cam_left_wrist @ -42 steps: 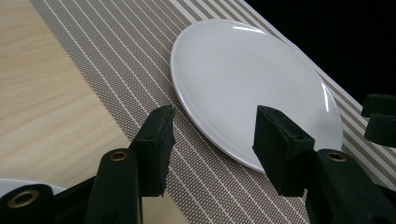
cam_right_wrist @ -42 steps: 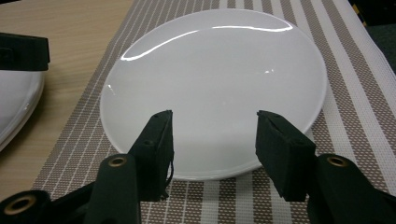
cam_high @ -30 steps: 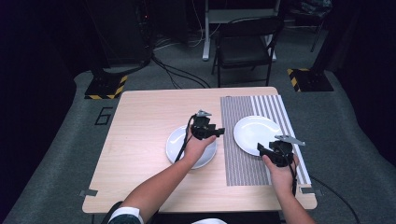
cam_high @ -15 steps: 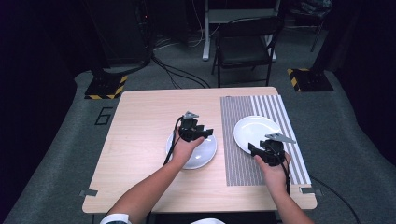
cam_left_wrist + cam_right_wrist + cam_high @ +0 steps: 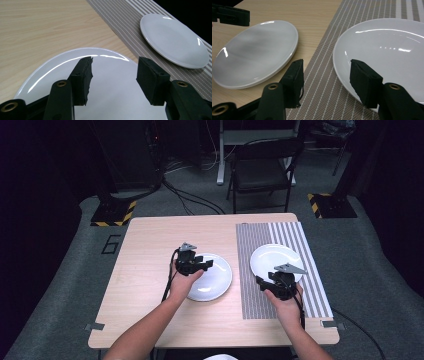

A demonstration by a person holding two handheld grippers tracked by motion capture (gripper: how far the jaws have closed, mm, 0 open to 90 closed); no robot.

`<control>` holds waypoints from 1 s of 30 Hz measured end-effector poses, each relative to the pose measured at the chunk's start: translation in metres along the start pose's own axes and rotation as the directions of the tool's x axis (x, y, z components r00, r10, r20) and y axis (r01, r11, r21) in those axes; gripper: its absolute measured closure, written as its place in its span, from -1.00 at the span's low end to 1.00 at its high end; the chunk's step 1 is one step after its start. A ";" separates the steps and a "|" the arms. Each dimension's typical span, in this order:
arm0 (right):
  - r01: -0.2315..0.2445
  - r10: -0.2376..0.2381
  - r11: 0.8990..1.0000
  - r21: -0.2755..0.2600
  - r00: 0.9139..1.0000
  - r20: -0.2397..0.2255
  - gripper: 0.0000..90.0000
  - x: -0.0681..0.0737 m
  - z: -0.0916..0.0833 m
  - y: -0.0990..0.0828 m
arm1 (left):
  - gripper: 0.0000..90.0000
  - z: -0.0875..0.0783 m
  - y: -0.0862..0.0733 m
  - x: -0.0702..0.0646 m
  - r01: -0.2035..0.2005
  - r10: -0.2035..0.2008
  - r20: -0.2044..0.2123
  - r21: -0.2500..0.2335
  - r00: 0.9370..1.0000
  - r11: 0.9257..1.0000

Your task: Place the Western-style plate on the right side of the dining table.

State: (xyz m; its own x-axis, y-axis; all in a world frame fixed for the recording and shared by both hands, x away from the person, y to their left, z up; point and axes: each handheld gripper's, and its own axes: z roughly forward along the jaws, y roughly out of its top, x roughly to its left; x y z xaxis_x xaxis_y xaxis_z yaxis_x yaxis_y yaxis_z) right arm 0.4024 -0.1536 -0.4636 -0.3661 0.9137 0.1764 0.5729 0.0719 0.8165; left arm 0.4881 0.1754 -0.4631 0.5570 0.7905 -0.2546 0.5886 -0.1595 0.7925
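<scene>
hovering over left plate [image 5: 210, 277] at frame centre, left gripper [image 5: 200, 265] has jaws apart, nothing btwn. right gripper [image 5: 265, 284], jaws apart too, sits lower left of right plate [image 5: 272, 260] on mat [image 5: 255, 300].

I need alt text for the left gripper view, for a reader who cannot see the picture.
The left gripper holds its two black jaws open above a white plate on a light wooden table, with nothing between the pads. A second white plate lies farther off on a striped placemat at the upper right.
</scene>
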 end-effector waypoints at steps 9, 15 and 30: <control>0.042 -0.041 0.999 0.020 0.997 -0.061 -0.03 0.015 0.007 -0.002 | 0.02 -0.023 -0.015 0.019 0.028 -0.028 -0.048 -0.013 0.998 1.000; 0.069 -0.066 0.997 0.027 0.994 -0.084 -0.03 0.022 0.013 -0.002 | 0.02 -0.037 -0.026 0.031 0.036 -0.036 -0.083 -0.005 0.996 0.999; 0.140 -0.127 0.987 0.075 0.980 -0.153 -0.03 0.041 0.027 -0.016 | 0.01 -0.065 -0.051 0.057 0.075 -0.073 -0.144 0.005 0.987 0.997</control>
State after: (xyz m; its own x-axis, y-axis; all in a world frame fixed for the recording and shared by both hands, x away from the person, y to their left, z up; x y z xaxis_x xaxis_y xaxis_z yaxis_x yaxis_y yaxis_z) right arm 0.3984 -0.1066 -0.4848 -0.5435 0.8253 0.1530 0.5692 0.2284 0.7898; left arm 0.4524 0.2668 -0.4821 0.4224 0.8768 -0.2298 0.6317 -0.1030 0.7683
